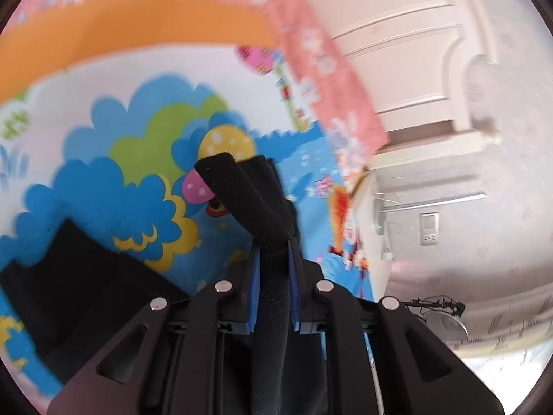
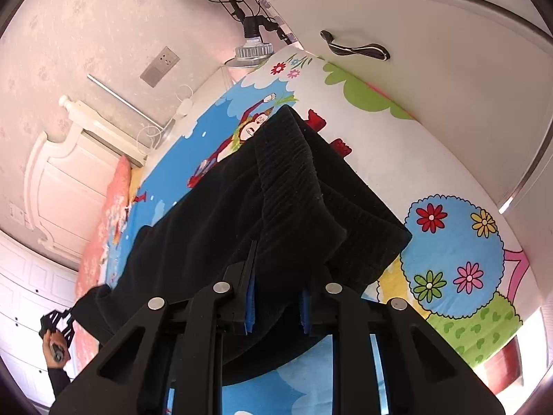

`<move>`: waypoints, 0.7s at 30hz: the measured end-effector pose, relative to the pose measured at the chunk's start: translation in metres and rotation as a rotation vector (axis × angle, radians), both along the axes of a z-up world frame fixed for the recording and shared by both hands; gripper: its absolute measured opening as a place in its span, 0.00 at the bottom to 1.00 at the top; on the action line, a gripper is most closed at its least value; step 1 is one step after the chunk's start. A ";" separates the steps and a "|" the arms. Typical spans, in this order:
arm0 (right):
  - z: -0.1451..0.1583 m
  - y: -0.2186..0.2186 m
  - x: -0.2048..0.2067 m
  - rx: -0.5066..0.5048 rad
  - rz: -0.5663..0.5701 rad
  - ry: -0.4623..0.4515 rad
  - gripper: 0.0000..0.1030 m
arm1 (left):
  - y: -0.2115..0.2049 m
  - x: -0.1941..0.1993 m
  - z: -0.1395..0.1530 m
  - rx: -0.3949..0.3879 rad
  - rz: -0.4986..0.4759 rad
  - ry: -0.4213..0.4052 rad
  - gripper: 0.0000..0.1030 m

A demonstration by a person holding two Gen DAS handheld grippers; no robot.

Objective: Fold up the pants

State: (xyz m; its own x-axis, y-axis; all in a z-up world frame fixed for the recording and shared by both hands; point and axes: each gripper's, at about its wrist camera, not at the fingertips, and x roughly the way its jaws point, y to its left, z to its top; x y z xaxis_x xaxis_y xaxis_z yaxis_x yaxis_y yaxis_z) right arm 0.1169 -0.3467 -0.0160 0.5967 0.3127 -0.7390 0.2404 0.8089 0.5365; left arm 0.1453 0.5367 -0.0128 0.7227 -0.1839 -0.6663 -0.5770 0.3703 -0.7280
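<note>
Clamped between the blue pads of the left gripper (image 1: 273,252) is a narrow ribbed band of the black pants (image 1: 242,190), raised above the cartoon-printed bed sheet (image 1: 103,110). A thicker bunch of the same pants (image 2: 276,180) is pinched in the right gripper (image 2: 276,276), its fingers closed only as far as the cloth allows. From there the garment is draped down over the bed sheet (image 2: 449,242), toward the edge bordered by a pink quilt (image 2: 117,186) and white headboard (image 2: 52,159).

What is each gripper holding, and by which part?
Both hold the black pants: the left gripper grips a ribbed cuff, the right gripper a bunched ribbed band.
</note>
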 end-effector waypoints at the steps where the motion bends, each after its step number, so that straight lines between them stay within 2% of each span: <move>1: 0.001 -0.002 -0.001 0.022 0.000 -0.006 0.18 | -0.006 -0.018 0.017 0.024 0.010 -0.025 0.13; 3: 0.000 -0.009 -0.003 0.078 -0.004 -0.011 0.18 | -0.015 -0.064 0.036 0.073 0.065 -0.052 0.13; 4: -0.002 -0.012 -0.003 0.091 -0.007 -0.009 0.18 | -0.020 -0.094 0.036 0.091 0.113 -0.049 0.14; 5: -0.004 -0.015 -0.002 0.088 -0.007 -0.003 0.18 | -0.022 -0.108 0.031 0.093 0.140 -0.040 0.14; 7: -0.012 -0.016 0.001 0.077 0.000 0.028 0.18 | -0.026 -0.154 -0.007 0.082 0.198 0.040 0.14; 8: -0.016 -0.014 0.003 0.058 0.009 0.046 0.20 | -0.025 -0.160 -0.023 0.067 0.193 0.067 0.15; 9: -0.017 -0.010 0.006 0.024 0.020 0.065 0.22 | -0.022 -0.168 -0.048 0.019 0.180 0.090 0.16; 10: -0.017 -0.008 0.007 0.010 0.026 0.068 0.23 | -0.019 -0.179 -0.072 -0.041 0.188 0.084 0.22; 11: -0.016 -0.007 0.007 0.006 0.032 0.061 0.28 | -0.019 -0.186 -0.077 -0.051 0.193 0.058 0.31; 14: -0.015 -0.008 0.007 0.008 0.038 0.043 0.28 | -0.021 -0.193 -0.070 -0.034 0.186 -0.031 0.39; 16: -0.021 -0.009 0.009 0.010 0.026 0.052 0.26 | -0.019 -0.182 -0.068 -0.034 0.150 -0.042 0.40; 18: -0.024 -0.009 0.009 -0.001 0.017 0.050 0.20 | -0.014 -0.172 -0.076 -0.078 0.153 -0.004 0.37; 19: -0.022 -0.009 0.008 -0.004 0.017 0.046 0.19 | -0.013 -0.168 -0.078 -0.086 0.148 0.006 0.23; 21: -0.011 -0.010 0.006 0.003 0.023 0.019 0.18 | -0.016 -0.161 -0.066 -0.022 0.137 0.027 0.18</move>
